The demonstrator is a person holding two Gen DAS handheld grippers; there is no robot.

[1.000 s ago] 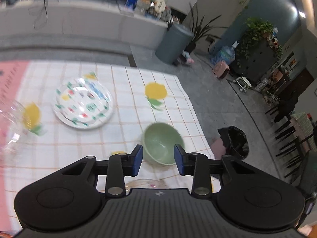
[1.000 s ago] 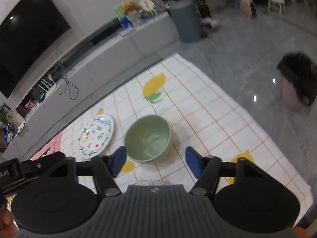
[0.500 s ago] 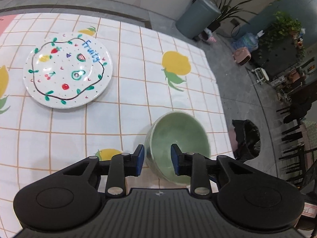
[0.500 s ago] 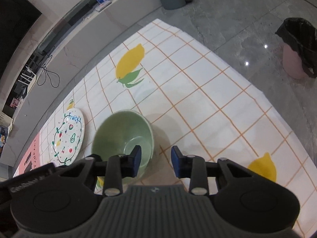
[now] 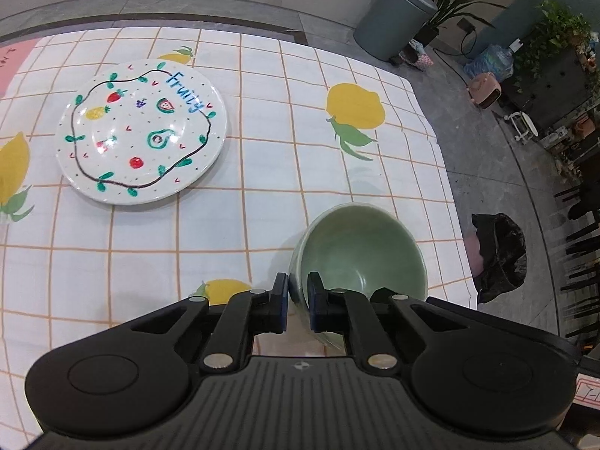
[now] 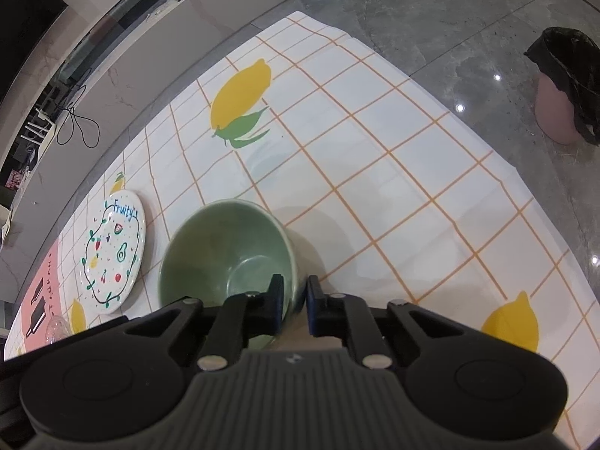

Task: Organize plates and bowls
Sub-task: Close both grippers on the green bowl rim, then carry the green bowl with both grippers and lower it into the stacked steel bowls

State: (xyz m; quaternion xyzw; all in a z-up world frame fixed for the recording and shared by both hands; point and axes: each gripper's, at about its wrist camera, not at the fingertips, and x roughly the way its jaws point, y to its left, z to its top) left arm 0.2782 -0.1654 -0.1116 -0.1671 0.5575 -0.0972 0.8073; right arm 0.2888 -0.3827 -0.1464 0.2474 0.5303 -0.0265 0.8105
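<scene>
Between both tools' fingers (image 5: 279, 292), green bowl's (image 5: 360, 247) rim.

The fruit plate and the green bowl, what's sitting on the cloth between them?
Nothing: the left wrist view shows only bare checked tablecloth between the fruit plate and the green bowl; both hand-held grippers pinch the bowl's rim.

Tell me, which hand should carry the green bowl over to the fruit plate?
Probably the left gripper. Its fingers pinch the green bowl by the rim on the side facing the Fruity plate. The right gripper pinches the rim farther from it.
</scene>
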